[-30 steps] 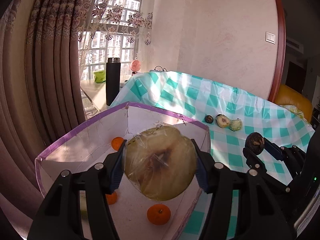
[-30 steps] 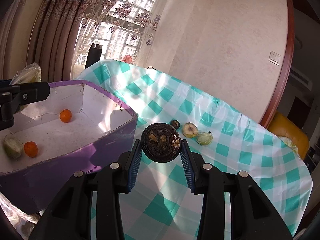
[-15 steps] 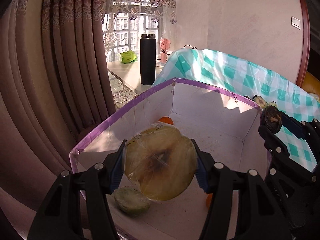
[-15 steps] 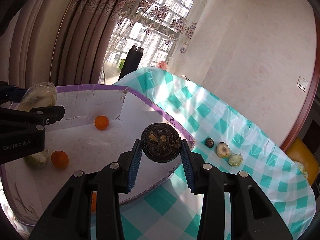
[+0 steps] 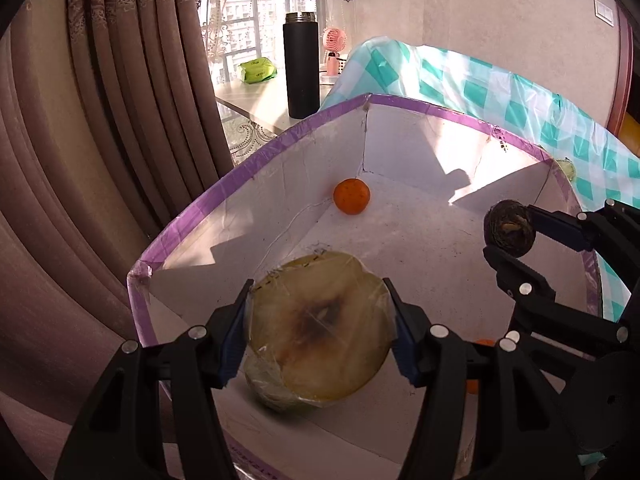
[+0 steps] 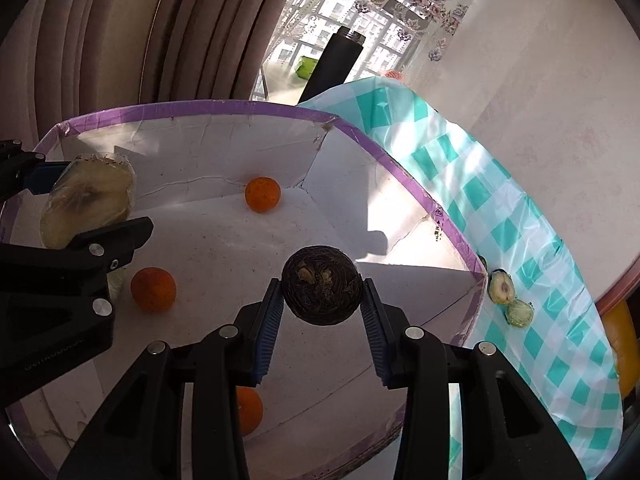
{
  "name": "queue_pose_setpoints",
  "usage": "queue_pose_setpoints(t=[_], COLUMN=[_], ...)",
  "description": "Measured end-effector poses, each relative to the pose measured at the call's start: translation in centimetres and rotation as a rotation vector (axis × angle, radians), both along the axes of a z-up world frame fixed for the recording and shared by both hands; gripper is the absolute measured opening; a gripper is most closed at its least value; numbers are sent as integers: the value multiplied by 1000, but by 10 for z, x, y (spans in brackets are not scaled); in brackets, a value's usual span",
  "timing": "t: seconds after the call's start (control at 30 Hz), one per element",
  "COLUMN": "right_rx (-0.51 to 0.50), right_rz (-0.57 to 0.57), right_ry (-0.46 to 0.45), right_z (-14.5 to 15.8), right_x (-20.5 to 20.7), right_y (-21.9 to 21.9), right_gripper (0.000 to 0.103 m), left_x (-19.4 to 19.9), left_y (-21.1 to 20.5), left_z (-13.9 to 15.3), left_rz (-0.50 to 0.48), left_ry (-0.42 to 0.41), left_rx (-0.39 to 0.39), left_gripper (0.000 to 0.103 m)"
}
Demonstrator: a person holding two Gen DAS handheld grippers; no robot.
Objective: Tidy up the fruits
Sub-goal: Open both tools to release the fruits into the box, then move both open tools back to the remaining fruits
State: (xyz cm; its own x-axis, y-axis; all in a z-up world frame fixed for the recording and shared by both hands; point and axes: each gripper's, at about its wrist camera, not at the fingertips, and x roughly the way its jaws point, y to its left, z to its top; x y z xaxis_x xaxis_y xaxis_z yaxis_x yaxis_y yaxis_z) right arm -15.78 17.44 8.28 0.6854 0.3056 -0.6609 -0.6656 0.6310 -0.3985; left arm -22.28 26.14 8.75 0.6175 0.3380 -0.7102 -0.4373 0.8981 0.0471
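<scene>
My left hand-held gripper grips the wrapped fruit half, my right hand-held gripper the dark fruit, jaws just easing, apparently to release over the box.

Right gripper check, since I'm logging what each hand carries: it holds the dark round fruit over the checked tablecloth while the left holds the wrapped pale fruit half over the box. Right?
Not quite. The right gripper holds the dark round fruit over the purple-rimmed box, not the checked tablecloth; the right wrist view shows this. The left gripper does hold the wrapped pale fruit half over the box.
</scene>
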Motion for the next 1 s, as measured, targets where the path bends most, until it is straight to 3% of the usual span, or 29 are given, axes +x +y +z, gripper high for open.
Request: queue_pose_setpoints(t=[0.03,0.07,0.1,0.13,0.6,0.83,1.0], right_rx=[-11,-16,-17,-18,-1,67,128], right_rz=[1,2,4,7,5,4,-13], right_ry=[0,-3,-5,-5,3,16,23], right_z=[-2,-3,-3,-4,-5,0,7], right_x=[0,-1,-3,-3,-1,1,6], right_y=[1,2,3,2,-5,-19,-43], right_gripper=[46,58,69,73,79,84,86], left_x=[-1,-2,-3,-4,-6,-7,2], left_y=[0,0,0,1,2,-13,-36], left_z=[0,1,3,5,11,23,31], left_rz=[4,5,7,12,31,49,40], left_ry=[-5,-14,-24,-31,-43,-20,22], left_rx=[3,-1,-4,-3,14,105,202], left_gripper=[70,79,82,86,88,100,101])
